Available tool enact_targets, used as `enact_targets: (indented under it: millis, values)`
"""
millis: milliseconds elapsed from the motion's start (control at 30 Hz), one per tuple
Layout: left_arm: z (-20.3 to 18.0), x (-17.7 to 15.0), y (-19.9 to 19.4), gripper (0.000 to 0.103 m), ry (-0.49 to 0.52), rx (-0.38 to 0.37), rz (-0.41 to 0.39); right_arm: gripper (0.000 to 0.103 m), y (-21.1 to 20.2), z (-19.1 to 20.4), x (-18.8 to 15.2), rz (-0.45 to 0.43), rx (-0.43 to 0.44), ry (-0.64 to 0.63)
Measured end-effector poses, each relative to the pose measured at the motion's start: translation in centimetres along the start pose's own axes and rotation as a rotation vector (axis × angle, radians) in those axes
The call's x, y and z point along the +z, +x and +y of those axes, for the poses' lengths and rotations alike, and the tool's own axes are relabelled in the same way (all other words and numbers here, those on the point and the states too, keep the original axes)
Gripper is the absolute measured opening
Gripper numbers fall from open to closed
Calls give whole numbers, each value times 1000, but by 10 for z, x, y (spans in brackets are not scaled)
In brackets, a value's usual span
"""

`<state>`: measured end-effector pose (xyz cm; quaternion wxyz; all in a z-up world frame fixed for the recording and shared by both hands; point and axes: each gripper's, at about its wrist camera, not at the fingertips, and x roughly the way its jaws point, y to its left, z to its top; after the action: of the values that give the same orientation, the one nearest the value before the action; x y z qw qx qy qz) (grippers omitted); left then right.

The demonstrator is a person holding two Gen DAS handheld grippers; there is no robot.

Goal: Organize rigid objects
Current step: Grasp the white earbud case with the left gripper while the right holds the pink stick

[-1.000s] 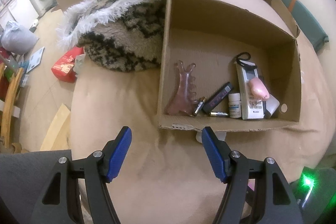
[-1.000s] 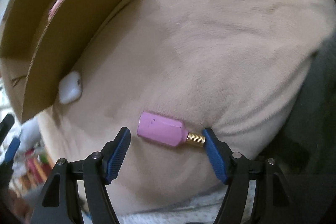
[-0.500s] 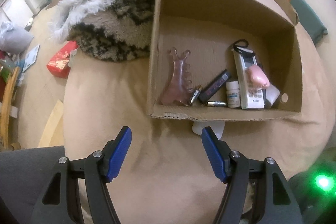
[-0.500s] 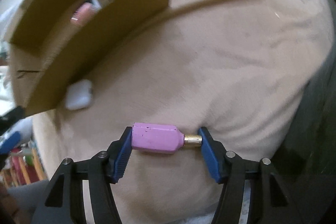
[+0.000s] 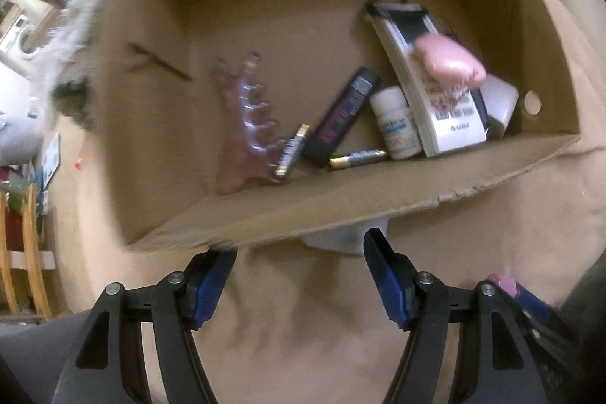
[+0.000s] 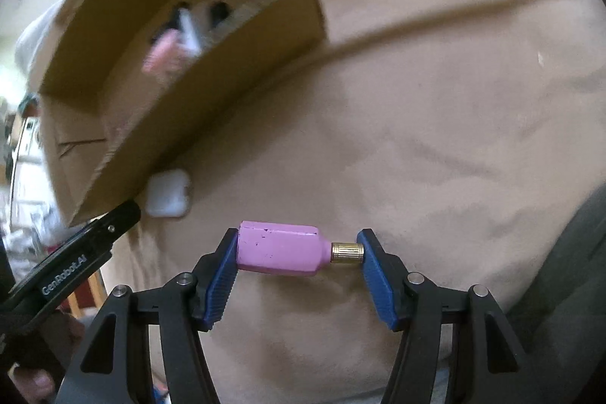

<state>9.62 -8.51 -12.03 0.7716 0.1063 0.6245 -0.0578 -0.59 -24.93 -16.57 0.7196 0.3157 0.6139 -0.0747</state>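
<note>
the right claw [image 6: 297,262] is clamped end to end on a pink bottle [image 6: 280,248], its gold cap against the right finger, held over the tan bed [image 6: 435,139]. the left claw [image 5: 299,271] is spread wide with nothing in it, just in front of the box [image 5: 341,199]. a white case [image 6: 167,192] lies against the box's outer wall.
</note>
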Motion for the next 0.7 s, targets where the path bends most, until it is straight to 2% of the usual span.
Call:
enact_targets:
  millis: [100, 267, 367, 400, 433, 500, 700]
  values:
    - [-9, 7, 17, 70, 11, -34, 29, 65, -1, 0, 3, -3, 4, 9]
    - [-19, 19, 36, 72, 49, -16, 54, 66, -2, -2, 3, -4, -6, 7]
    - [-17, 24, 44, 72, 44, -30, 54, 66, 1, 2, 5, -5, -6, 9]
    - [-16, 26, 44, 68, 46, -33, 55, 66, 2, 3, 5, -5, -8, 7]
    - [-16, 27, 42, 52, 49, -54, 49, 66, 3, 4, 6, -6, -10, 4]
    - [-17, 27, 38, 52, 66, -47, 43, 66, 1, 4, 5, -9, -15, -5]
    - [-11, 15, 30, 52, 25, -40, 35, 66, -3, 10, -5, -19, -33, -37]
